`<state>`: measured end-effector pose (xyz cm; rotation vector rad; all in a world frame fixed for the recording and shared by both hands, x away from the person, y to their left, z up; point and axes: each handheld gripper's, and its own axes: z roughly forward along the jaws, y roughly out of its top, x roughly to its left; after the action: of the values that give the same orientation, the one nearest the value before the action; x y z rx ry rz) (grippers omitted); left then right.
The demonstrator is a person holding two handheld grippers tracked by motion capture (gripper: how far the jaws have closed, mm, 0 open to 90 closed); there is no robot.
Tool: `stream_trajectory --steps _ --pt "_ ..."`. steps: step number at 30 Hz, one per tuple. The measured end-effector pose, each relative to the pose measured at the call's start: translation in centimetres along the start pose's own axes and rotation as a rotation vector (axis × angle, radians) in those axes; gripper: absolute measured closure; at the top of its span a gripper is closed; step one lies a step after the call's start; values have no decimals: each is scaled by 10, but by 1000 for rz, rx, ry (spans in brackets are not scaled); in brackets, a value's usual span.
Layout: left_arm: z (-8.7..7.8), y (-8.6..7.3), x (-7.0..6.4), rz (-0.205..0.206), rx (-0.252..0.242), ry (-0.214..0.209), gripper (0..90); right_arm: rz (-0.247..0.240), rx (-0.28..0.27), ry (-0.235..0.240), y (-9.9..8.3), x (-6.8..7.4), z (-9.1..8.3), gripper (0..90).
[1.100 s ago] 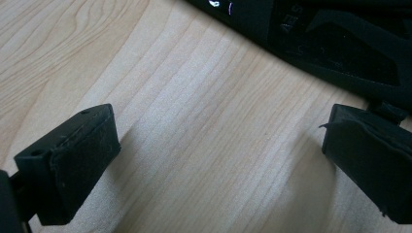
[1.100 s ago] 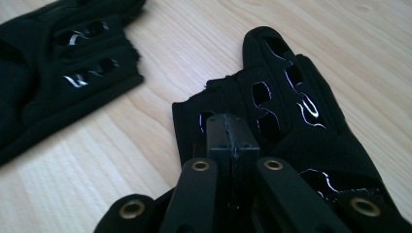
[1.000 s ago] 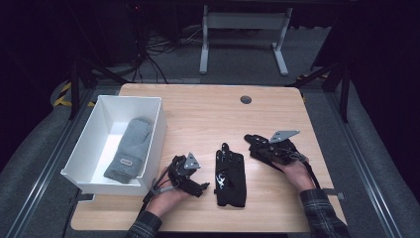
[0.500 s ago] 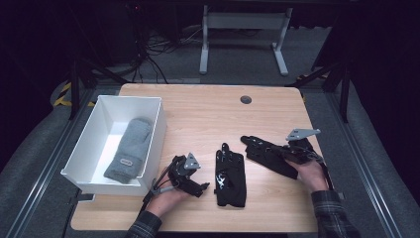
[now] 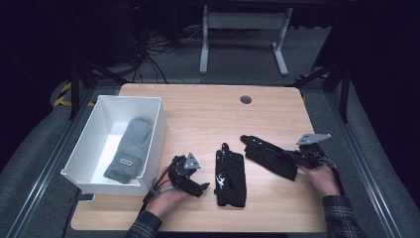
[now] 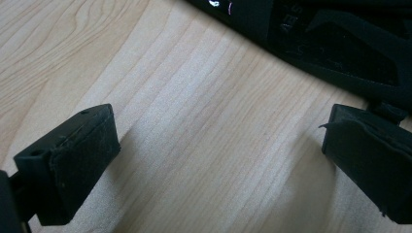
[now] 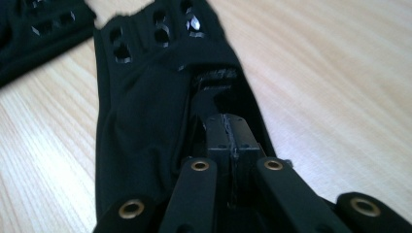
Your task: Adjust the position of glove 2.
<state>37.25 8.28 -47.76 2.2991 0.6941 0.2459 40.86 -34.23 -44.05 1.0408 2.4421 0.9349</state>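
The right tool [image 5: 291, 157] is pinching the cuff end of a black glove [image 5: 267, 154], its jaws pressed together on the fabric as the right gripper view shows, so the glove is stretching out from the cuff with its fingers pointing toward the middle of the table [image 5: 208, 114]; whether it is fully clear of the wood or trailing on it I cannot tell. That hold at the cuff is probably meant to let the whole glove be dragged or lifted in one piece. The glove is looking soft and limp, black all over, with rows of small vent holes near the knuckles and a creased, folded palm. The left tool [image 5: 202, 187] is resting low on the table with its jaws spread wide and gripping nothing, waiting just beside a second black glove [image 5: 230, 177], which is lying flat with white markings on its back. A white bin [image 5: 94, 130] is standing at the table's left edge, holding a grey mitten [image 5: 130, 148], a likely destination for the gloves.
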Motion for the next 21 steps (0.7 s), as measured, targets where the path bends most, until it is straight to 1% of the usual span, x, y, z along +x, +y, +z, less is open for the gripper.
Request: stream_trajectory --steps 2,3,4,10,11,17,18,20,21 --pt "0 0 0 0 0 0 3 -11 40 -3 -2 1 5 900" --pt "0 0 0 -2 0 1 3 -11 47 -2 -4 2 6 900" --pt "0 0 0 -2 0 1 3 -7 42 2 -4 3 6 900" --pt "0 0 0 -3 0 1 3 -19 58 10 -9 12 -1 900" --pt "0 0 0 -3 0 0 3 -19 62 15 -10 15 -3 900" --pt "0 0 0 -3 0 1 3 -58 73 51 -17 35 -10 900" --pt "0 0 0 -3 0 1 3 -58 73 51 -17 35 -10 900" --pt "0 0 0 -4 0 1 3 -78 73 76 -19 46 -12 900" --pt "0 0 0 -3 0 1 3 -95 72 93 -19 55 -12 900"
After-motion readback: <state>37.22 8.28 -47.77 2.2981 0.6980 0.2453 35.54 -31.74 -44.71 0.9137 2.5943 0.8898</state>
